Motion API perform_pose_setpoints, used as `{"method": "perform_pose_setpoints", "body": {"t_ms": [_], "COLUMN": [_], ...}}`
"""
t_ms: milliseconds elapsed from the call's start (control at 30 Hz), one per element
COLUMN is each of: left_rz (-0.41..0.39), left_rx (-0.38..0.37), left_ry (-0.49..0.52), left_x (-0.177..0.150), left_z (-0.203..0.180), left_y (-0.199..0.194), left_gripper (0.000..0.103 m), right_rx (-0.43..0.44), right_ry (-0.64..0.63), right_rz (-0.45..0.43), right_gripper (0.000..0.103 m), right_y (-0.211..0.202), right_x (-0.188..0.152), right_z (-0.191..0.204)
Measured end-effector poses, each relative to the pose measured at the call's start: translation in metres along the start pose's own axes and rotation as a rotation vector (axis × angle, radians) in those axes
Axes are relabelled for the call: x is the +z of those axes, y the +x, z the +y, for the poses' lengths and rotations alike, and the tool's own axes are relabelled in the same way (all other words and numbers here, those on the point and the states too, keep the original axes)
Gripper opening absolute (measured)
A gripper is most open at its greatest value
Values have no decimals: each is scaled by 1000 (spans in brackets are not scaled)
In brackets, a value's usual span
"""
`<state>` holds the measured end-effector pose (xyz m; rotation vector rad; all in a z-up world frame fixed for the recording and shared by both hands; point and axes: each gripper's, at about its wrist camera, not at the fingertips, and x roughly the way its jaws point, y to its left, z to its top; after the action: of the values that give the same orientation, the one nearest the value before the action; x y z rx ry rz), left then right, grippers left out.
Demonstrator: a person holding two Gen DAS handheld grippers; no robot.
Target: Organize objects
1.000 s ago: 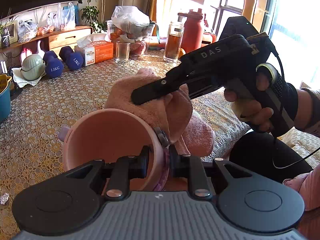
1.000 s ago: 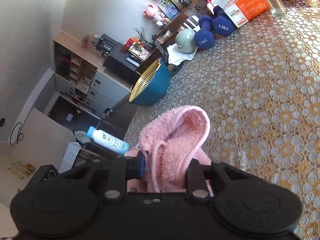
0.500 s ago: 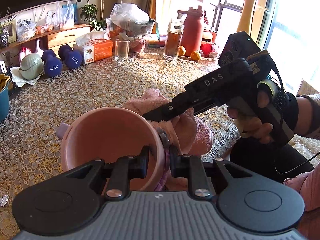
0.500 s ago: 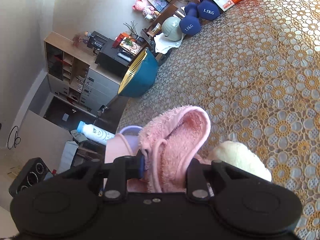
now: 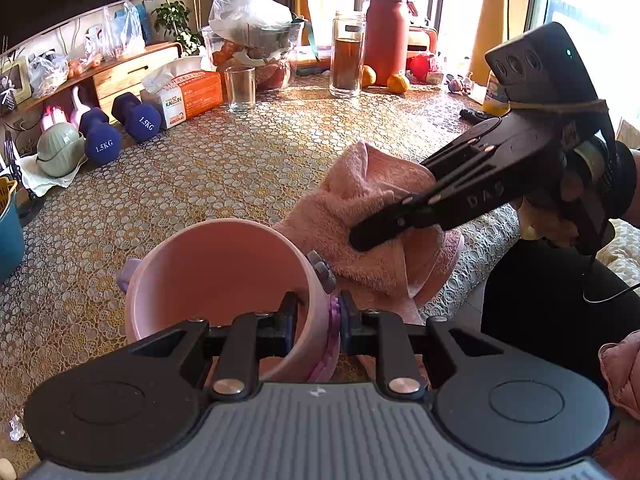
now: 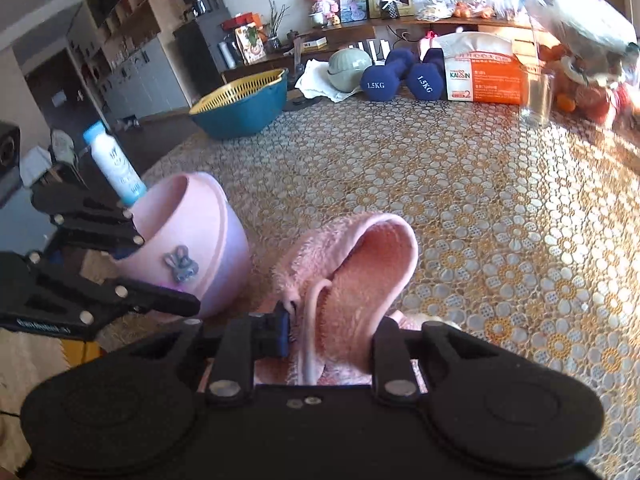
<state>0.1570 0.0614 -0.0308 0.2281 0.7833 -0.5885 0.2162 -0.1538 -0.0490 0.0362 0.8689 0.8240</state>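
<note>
My left gripper (image 5: 319, 316) is shut on the rim of a pink bucket (image 5: 224, 276) with a small rabbit badge, held tilted above the table. The bucket also shows in the right wrist view (image 6: 188, 244), with the left gripper (image 6: 132, 268) on its rim. My right gripper (image 6: 332, 332) is shut on a folded pink towel (image 6: 356, 276). In the left wrist view the towel (image 5: 360, 224) hangs just right of the bucket, with the right gripper (image 5: 380, 232) clamped over it.
A lace-patterned tablecloth (image 6: 480, 184) covers the table. At the back stand two blue dumbbells (image 5: 116, 130), an orange tissue box (image 5: 192, 94), a glass (image 5: 240, 88), a jar (image 5: 347, 54), a red flask (image 5: 386, 30). A teal basket (image 6: 244, 104) sits at the left edge.
The right gripper has carried the towel from over the bucket's far rim to the right and lower, beside the bucket. The left gripper keeps its hold on the bucket.
</note>
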Motion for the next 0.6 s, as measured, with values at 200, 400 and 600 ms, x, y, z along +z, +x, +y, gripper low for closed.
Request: {"method": "perform_pose_setpoints", "body": {"t_ms": [200,400,600], "left_rz": [12,17,17], "left_rx": [-3,-2,-15], "left_ry": [10,0,-31], "left_x": [1,3,7], "left_z": [-2,4,11], "left_y": [2,2,3], "left_gripper": [20,21,22], "right_rx": [208,198,46], "right_ry": [237,208,134], "right_rz": [-71,-51,-28], "right_gripper": [20,21,25], "right_y": [7,27,29], "right_x": [12,19,22], "right_z": [-15,-7,-11]}}
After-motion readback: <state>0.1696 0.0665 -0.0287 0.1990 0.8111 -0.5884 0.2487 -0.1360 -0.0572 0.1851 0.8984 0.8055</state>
